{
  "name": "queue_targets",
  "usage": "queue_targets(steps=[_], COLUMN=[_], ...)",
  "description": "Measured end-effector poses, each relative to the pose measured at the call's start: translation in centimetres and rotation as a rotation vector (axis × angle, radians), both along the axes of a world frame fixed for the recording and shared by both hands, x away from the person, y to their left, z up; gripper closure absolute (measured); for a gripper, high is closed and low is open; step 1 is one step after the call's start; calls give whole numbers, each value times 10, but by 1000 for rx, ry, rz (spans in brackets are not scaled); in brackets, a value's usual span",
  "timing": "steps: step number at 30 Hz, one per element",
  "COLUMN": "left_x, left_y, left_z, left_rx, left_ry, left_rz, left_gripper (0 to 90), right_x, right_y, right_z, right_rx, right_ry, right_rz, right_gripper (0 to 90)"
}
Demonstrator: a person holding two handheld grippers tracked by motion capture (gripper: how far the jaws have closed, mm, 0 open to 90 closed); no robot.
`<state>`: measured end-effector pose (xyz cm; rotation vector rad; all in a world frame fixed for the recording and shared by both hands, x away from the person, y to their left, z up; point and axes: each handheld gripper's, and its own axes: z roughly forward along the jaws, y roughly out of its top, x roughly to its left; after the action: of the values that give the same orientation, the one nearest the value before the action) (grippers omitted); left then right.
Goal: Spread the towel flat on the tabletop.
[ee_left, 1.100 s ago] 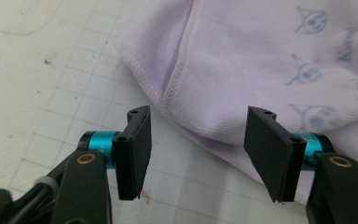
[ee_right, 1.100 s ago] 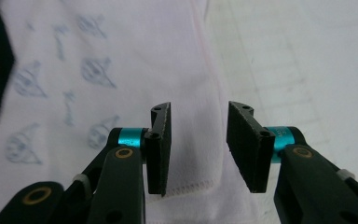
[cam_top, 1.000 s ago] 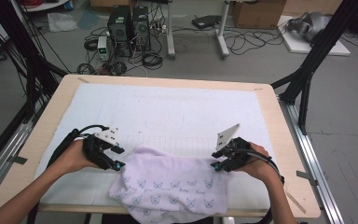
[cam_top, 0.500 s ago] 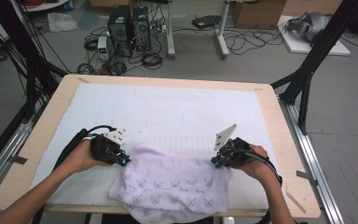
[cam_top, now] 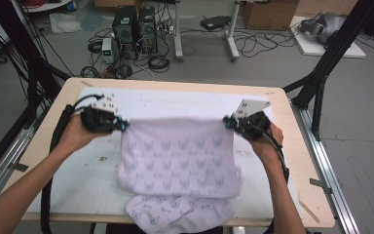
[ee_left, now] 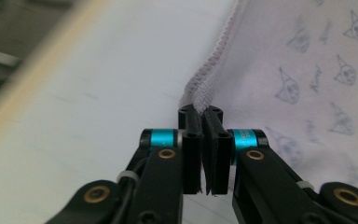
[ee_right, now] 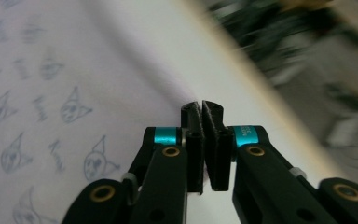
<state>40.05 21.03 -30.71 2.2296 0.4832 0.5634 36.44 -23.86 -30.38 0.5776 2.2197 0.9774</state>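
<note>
Pale printed garment [cam_top: 177,158] stretched crosswise between left gripper [cam_top: 122,125] and right gripper [cam_top: 228,123]

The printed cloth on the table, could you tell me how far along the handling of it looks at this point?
Done: each gripper has a corner. The left gripper is shut on the hemmed edge of the printed cloth, the right gripper on the opposite corner. In hand: the upper edge is lifted and stretched taut between them above the white mat. Left: the lower part hangs bunched over the table's near edge, so spreading or folding probably remains.

Lab, computer towers [cam_top: 135,24], floor cables [cam_top: 258,44], black rig frame [cam_top: 328,53]
</note>
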Motion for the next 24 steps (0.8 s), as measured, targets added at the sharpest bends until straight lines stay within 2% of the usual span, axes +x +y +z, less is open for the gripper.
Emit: queue_targets(steps=[1, 2, 3, 4, 6, 8, 11, 13, 14, 16, 19, 20, 22, 24], left_x=[6, 11, 13, 13, 10, 6, -4, -12, -16, -23, -29, -29, -29, -30], left_y=[0, 0, 0, 1, 1, 2, 2, 1, 1, 0, -4, -6, -11, -16], left_z=[5, 8, 10, 9, 4, -4, -19, -29, -34, -44, -59, -63, -71, -78], left_rx=[-20, -12, 2, -4, 22, 22, 42, 38, 54, 66, 108, 128, 139, 155], left_ry=[-43, -29, -21, -15, 23, 53, 108, 147, 170, 210, 263, 278, 307, 325], left_rz=[35, 70, 65, 49, 18, -7, -67, -126, -156, -215, -258, -262, -265, -275], left_gripper=[618, 417, 387, 415, 412, 401, 400, 394, 398, 398, 401, 402, 412, 417], right_x=[7, 14, 18, 20, 19, 16, 10, 5, 2, -3, -9, -10, -9, -8], right_y=[-1, 0, 0, 0, 1, 1, -1, -3, -5, -8, -9, -7, -2, 4], right_z=[4, 7, 8, 8, 5, -1, -13, -22, -25, -33, -44, -48, -56, -64], right_rx=[46, 58, 55, 50, 53, 21, 13, 8, -13, -14, -77, -113, -192, -233], right_ry=[-33, -26, 4, 11, 45, 67, 132, 188, 213, 279, 356, 369, 405, 433], right_rz=[-58, -112, -120, -101, -54, -27, 34, 99, 129, 205, 286, 290, 289, 306], right_gripper=[614, 551, 573, 594, 573, 571, 553, 545, 545, 542, 545, 551, 557, 561])
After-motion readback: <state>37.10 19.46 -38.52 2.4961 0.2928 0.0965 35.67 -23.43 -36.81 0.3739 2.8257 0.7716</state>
